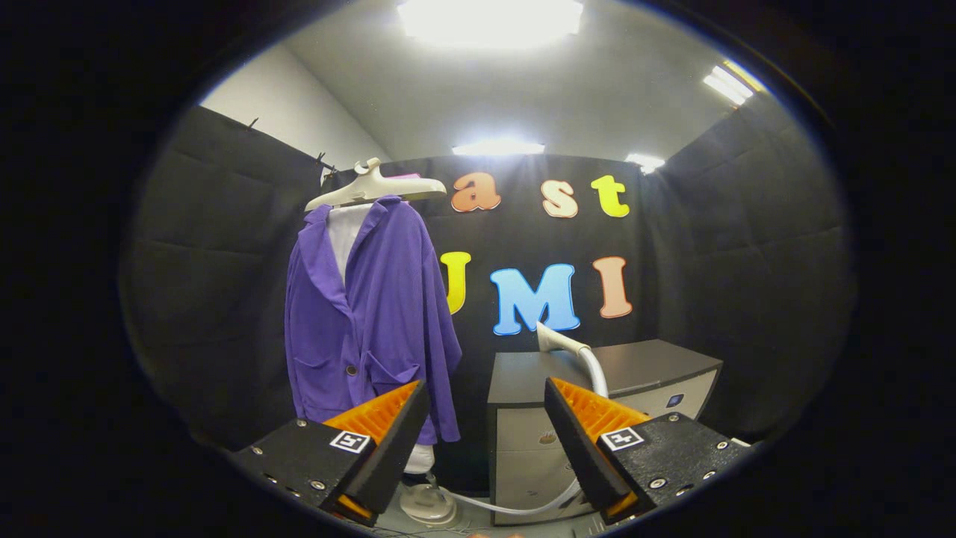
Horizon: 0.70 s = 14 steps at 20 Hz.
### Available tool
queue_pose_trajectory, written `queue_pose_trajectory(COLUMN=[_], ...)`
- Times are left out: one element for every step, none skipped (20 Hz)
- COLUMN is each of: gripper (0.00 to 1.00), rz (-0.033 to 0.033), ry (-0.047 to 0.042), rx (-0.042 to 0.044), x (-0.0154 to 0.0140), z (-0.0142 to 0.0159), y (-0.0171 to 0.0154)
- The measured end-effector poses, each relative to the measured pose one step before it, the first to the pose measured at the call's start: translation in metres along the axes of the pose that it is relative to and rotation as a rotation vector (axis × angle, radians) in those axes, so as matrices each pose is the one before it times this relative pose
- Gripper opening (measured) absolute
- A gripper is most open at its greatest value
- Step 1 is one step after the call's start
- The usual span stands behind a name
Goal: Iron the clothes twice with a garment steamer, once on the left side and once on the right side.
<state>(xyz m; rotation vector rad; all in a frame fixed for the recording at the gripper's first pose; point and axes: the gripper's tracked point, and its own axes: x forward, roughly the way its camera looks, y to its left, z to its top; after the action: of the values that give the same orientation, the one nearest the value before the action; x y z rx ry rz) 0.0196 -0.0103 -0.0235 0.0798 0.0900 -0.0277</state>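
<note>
Starting point, by the look of it: the gripper [485,430] is spread wide with nothing between its fingers, so neither steaming pass appears begun. Left and right passes both remain; first the steamer head has to be picked up.

Steamer head [556,341]: pale, smooth, wedge-shaped plastic nozzle resting on the top of a grey cabinet [657,366], beyond the right finger. Its ribbed white hose [523,506] curves down the cabinet front and runs along the floor to a rounded pale base [428,502] near the left finger.

Jacket [370,314]: purple, soft matte fabric, notched lapel, patch pockets, one dark button visible. Hangs far left on a cream moulded hanger [373,190], over a white inner piece [345,232]. Front falls in loose vertical folds; hem reaches just behind the left fingertip.

Cabinet: boxy, flat dark top, lighter front panels.
</note>
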Motion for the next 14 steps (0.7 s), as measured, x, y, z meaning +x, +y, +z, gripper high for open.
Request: queue_pose_trajectory(gripper=[0.96, 0.96, 0.96, 0.96, 0.96, 0.95, 0.96, 0.96, 0.96, 0.96, 0.96, 0.96, 0.96, 0.96], rz=[-0.00957, -0.01701, -0.01378, -0.00162, 0.02190, 0.00185, -0.02319, -0.02053, -0.01505, -0.00803, -0.00945, -0.01268, -0.01385, -0.01537], ry=[0.00708, 0.00265, -0.00084, -0.00023, -0.00225, -0.00784, -0.00741, -0.01066, -0.00963, -0.00661, -0.00548, -0.00523, -0.00937, -0.01831], rx=[0.01062, -0.00397, -0.01182, -0.01280, -0.01104, -0.01247, -0.01052, -0.00649, -0.00032, 0.00171, -0.00019, -0.00148, -0.00122, -0.00054], x=[0.00400, 0.00474, 0.00527, 0.00444, 0.00480, 0.00532, 0.00346, 0.00387, 0.00455, 0.00387, 0.00440, 0.00494, 0.00598, 0.00647], z=[0.00068, 0.00318, 0.00398, 0.00431, 0.00499, 0.00724, 0.00748, 0.00930, 0.00834, 0.00850, 0.00826, 0.00781, 0.00831, 0.00867], y=[-0.00502, -0.00511, -0.00396, -0.00060, 0.00413, -0.00123, -0.01192, -0.00988, -0.00435, -0.00362, -0.00327, -0.00592, -0.00761, -0.00660])
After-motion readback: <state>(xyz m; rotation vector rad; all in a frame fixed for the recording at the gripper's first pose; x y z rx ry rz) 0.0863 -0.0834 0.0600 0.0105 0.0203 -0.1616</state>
